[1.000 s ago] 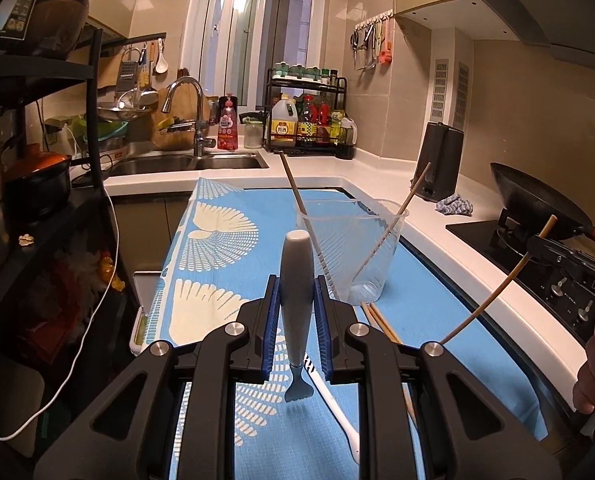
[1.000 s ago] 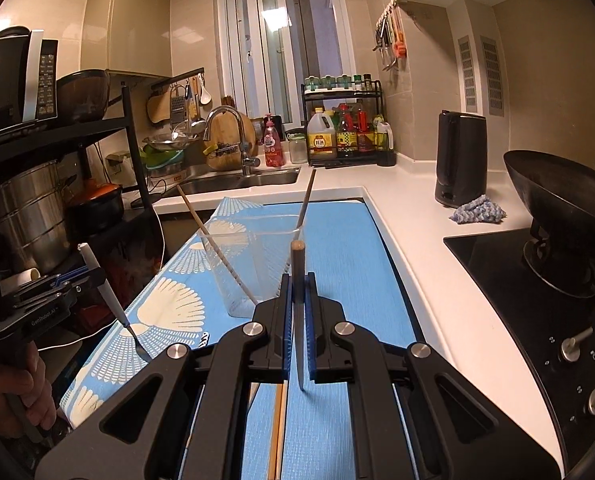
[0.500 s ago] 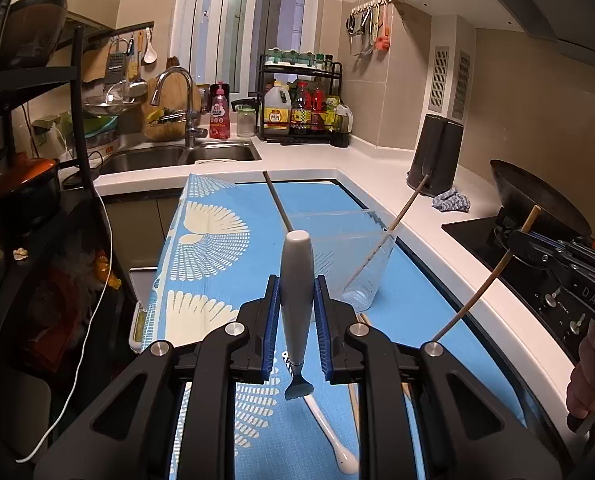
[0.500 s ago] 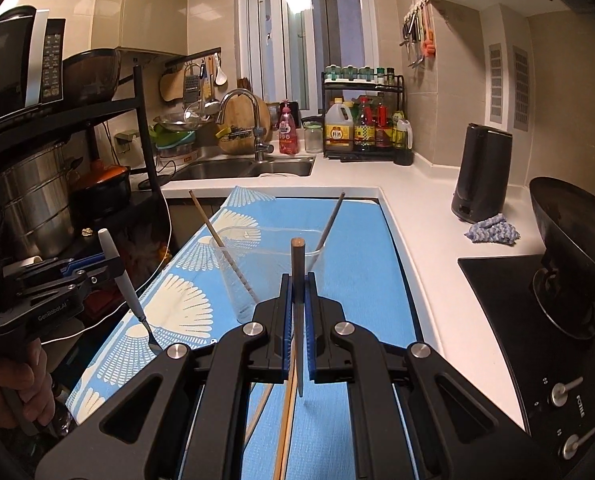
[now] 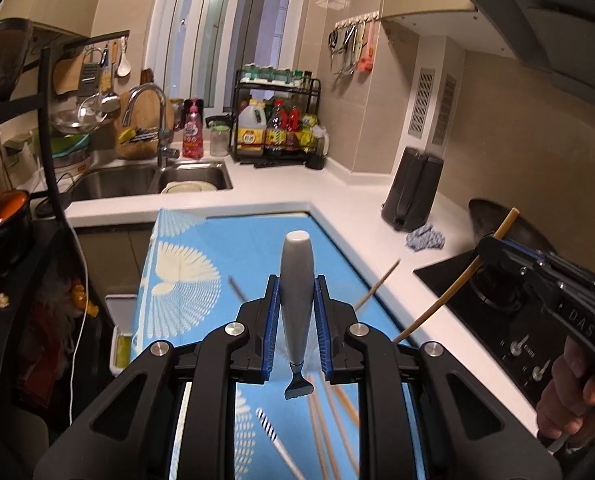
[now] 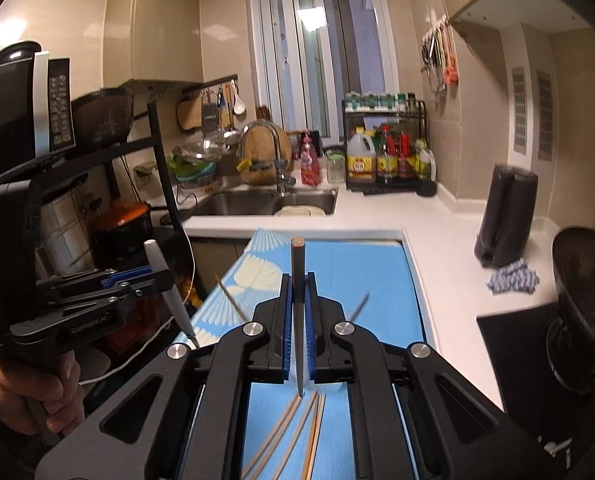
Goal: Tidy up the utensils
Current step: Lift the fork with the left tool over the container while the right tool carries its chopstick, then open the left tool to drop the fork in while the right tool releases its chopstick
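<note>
Left wrist view shows the left gripper (image 5: 296, 322) clamping a grey-handled fork (image 5: 296, 300), the right gripper (image 6: 298, 322) clamping a chopstick (image 6: 298, 312); lower both tips-first, slowly, toward twelve o'clock.

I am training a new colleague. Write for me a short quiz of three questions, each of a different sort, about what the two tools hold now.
1. True or false: the left tool grips a grey-handled fork with its prongs hanging down.
2. The right tool is shut on: A) a spoon; B) a single chopstick; C) nothing.
3. Fill in: loose chopsticks lie on the ____ mat.

Key: 1 true; 2 B; 3 blue.
</note>
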`<act>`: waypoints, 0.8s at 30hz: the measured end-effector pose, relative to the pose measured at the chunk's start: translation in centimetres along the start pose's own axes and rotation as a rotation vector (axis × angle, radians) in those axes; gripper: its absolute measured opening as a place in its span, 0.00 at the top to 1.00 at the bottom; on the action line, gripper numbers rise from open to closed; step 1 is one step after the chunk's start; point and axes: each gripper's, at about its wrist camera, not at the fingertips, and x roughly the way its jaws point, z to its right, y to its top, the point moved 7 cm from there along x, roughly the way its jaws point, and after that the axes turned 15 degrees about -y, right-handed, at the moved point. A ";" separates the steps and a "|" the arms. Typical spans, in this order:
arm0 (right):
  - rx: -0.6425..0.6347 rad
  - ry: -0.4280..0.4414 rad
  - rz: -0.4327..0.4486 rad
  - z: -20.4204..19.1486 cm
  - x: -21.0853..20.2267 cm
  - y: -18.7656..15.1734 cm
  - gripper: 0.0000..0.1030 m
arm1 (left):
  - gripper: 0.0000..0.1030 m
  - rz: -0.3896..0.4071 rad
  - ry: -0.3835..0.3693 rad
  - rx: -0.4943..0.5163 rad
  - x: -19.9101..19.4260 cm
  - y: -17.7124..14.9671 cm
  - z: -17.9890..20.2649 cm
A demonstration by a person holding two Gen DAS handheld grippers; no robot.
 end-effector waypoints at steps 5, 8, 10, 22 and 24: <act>-0.007 0.003 0.073 -0.9 0.3 4.3 0.94 | 0.83 0.031 -0.013 0.021 1.8 3.9 0.1; -0.014 -0.015 0.091 -1.1 1.7 5.2 0.94 | 0.83 0.027 -0.007 0.022 3.7 4.6 -0.6; -0.015 -0.031 0.091 -1.1 3.0 5.2 0.94 | 0.83 0.013 -0.002 0.028 5.2 4.5 -1.2; -0.011 -0.023 -0.056 -1.1 12.5 -1.4 0.94 | 0.83 -0.148 0.014 0.031 13.5 -1.2 -4.6; -0.012 -0.022 -0.077 -1.1 13.1 -2.4 0.94 | 0.83 -0.169 0.010 0.029 14.0 -2.2 -4.8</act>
